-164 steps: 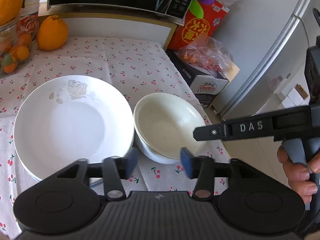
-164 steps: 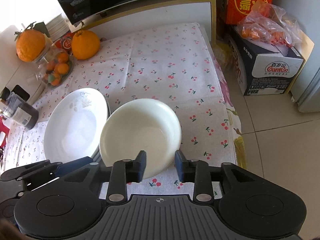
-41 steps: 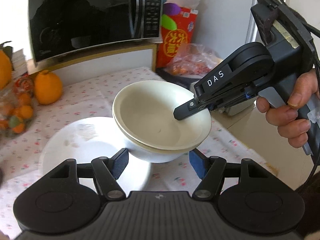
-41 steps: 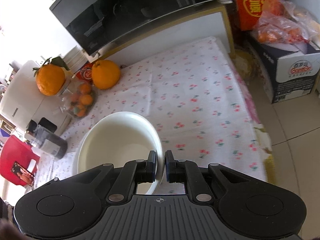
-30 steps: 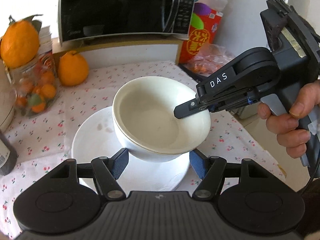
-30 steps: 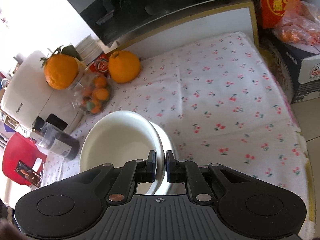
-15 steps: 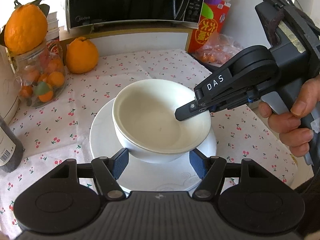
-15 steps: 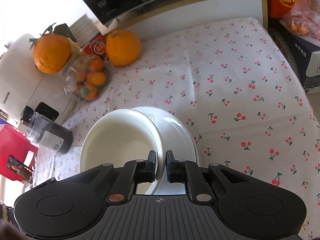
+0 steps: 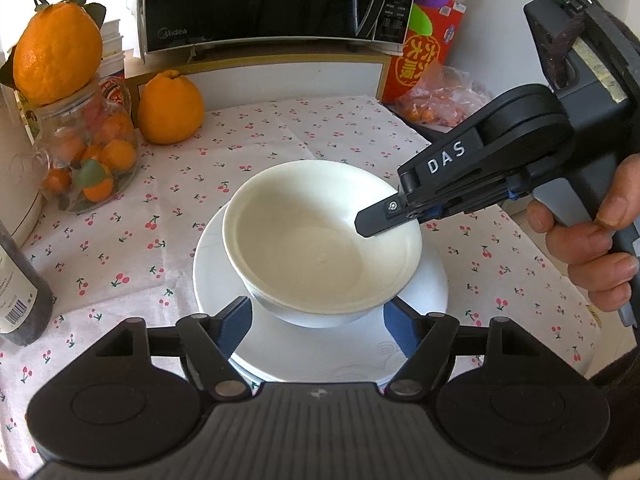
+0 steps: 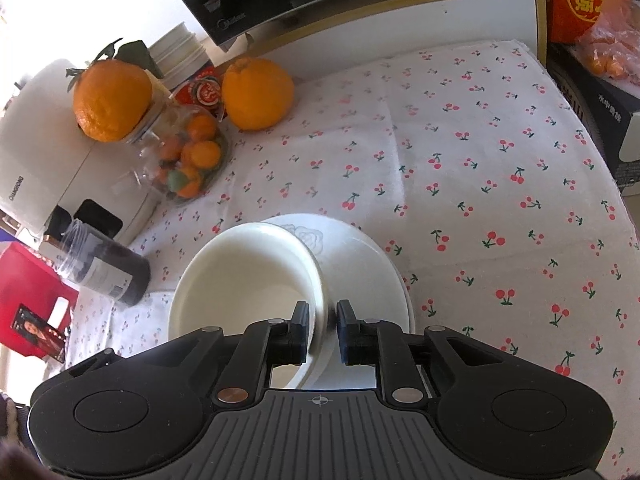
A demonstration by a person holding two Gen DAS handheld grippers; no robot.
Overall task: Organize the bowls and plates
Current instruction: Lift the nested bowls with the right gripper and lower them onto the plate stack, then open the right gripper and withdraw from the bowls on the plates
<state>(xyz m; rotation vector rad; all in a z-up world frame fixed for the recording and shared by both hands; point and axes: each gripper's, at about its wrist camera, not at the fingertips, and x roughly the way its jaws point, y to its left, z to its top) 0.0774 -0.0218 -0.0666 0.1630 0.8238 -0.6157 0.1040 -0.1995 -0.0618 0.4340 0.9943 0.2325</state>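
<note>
Letting go, we open both the right gripper and left gripper around the bowl, now apparently resting on the plate instead of hanging above it.

A cherry-print cloth covers the tabletop. Near the middle a white plate rests on it. At the far left sit a large orange and a glass jar of small fruit; a dark bottle stands at the near left.
</note>
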